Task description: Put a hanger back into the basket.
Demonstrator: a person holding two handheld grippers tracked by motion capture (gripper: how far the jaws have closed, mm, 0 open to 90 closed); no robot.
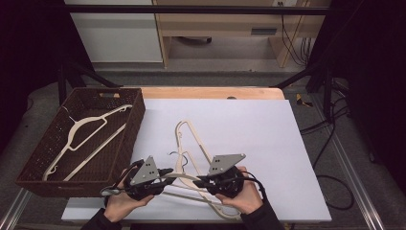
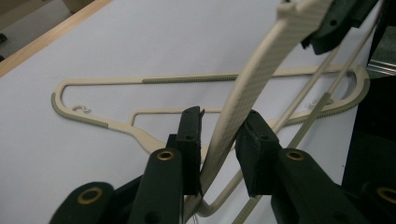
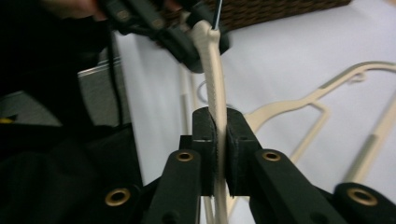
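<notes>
Pinching cream hanger (image 3: 215,70): right claw (image 3: 218,154) clamped on arm; left claw (image 2: 219,140) straddling it, one pad off.

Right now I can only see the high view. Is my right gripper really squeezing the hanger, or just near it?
Observer: It is squeezing. In the right gripper view, the right gripper has both pads pressed flat on the arm of the lifted hanger.
Operator: What about my left one?
Observer: In the left gripper view, the left gripper has that same arm between its jaws, but a sliver of gap shows beside one pad, so it does not look clamped yet.
</notes>
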